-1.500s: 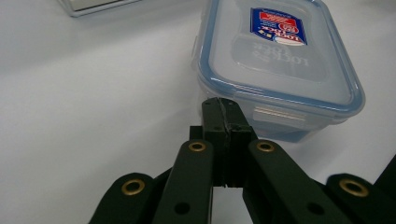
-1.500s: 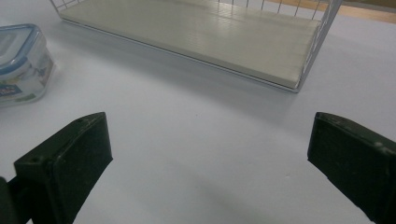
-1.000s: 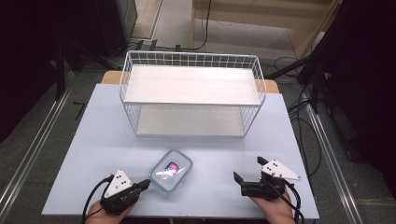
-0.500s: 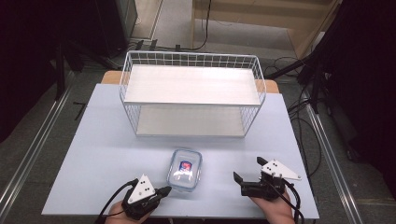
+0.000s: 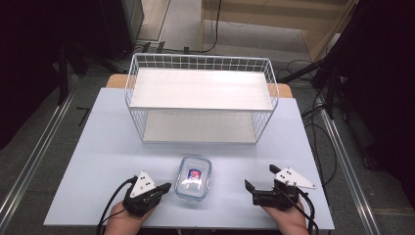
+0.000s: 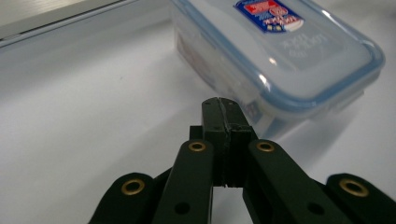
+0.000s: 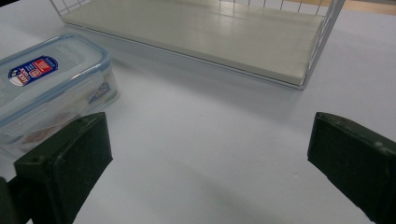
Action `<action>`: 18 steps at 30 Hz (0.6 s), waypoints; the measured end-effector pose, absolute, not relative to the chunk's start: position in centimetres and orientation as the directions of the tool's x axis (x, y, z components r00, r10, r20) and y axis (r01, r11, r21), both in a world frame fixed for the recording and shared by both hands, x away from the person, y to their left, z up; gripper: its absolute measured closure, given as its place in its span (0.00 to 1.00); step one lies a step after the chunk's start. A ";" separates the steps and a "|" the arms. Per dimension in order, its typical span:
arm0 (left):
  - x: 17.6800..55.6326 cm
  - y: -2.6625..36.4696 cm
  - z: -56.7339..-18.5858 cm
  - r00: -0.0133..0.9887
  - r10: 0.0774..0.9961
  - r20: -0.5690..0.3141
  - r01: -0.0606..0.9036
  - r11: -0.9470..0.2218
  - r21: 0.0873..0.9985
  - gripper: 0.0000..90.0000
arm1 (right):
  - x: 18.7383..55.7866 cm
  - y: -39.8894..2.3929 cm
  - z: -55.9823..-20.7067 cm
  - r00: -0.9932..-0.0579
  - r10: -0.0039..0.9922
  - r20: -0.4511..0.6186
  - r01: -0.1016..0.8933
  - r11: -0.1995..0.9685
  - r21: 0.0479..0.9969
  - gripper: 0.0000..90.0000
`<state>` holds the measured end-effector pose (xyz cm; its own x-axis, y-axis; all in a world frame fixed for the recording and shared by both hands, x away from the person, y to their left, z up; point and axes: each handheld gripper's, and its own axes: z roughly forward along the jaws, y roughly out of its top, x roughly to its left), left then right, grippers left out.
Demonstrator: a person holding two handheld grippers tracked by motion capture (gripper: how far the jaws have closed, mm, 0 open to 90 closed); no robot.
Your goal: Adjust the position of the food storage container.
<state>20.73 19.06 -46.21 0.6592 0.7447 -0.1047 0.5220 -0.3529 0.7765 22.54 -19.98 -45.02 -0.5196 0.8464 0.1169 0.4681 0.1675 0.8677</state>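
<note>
The left gripper [image 5: 165, 186], jaws pressed together, has its tip against the near side of the clear, blue-rimmed plastic food box [image 5: 194, 177], which lies on the pale blue table [image 5: 98, 161]. The right gripper [image 5: 259, 182], jaws spread, holds nothing, the box off to its left.

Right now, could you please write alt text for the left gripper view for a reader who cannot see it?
The left gripper, its two black jaws shut together, points at the near side of a clear plastic food container with a blue-rimmed snap lid and a red and blue label. Both are over a white table, and whether the jaws touch the container cannot be told.
</note>
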 end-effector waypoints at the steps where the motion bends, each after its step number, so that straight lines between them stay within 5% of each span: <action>1: 20.9 18.8 -46.2 0.657 0.746 -0.108 0.523 -0.347 0.778 1.00 | 22.6 -20.0 -45.1 -0.519 0.847 0.119 0.470 0.166 0.867 0.00; 18: 19.6 14.9 -46.5 0.744 0.651 -0.152 0.497 -0.387 0.777 1.00 | 22.1 -20.6 -45.1 -0.507 0.853 0.128 0.476 0.153 0.866 0.00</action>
